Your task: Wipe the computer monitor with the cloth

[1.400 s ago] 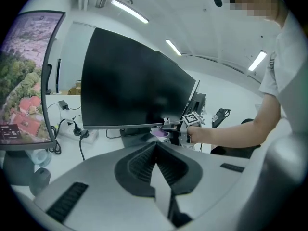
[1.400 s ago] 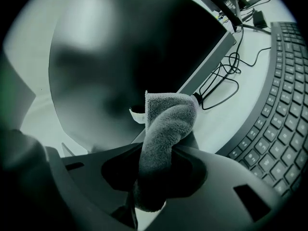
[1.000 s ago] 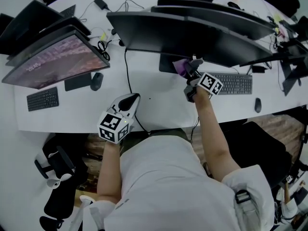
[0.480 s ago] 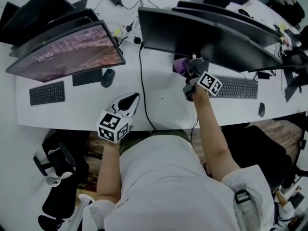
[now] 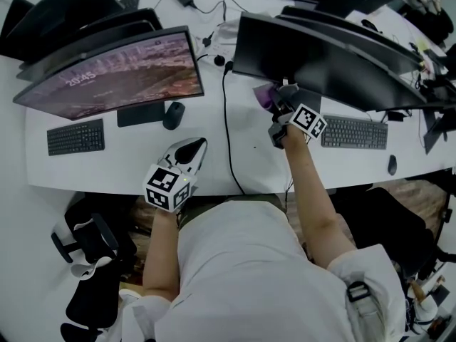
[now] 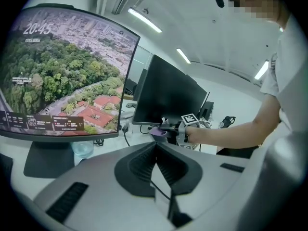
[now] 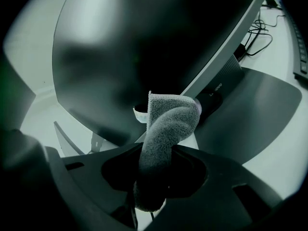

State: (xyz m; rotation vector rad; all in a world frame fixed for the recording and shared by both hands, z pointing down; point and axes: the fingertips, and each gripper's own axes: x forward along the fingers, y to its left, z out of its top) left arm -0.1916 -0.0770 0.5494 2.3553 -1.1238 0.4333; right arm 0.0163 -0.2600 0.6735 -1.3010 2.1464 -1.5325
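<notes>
In the head view the right gripper (image 5: 282, 107) reaches over the white desk (image 5: 249, 159) to the lower left corner of the dark computer monitor (image 5: 320, 48), a purple cloth (image 5: 264, 95) at its tip. The left gripper (image 5: 194, 147) rests near the desk's front edge, well apart from the work. The left gripper view shows its jaws together with nothing between them, beside a lit monitor (image 6: 62, 71). The right gripper view shows the jaws clamped on the bunched cloth, whose end sits at the screen's bottom edge. To wipe well, press only the cloth to the panel, lightly, keeping the jaws off the screen.
</notes>
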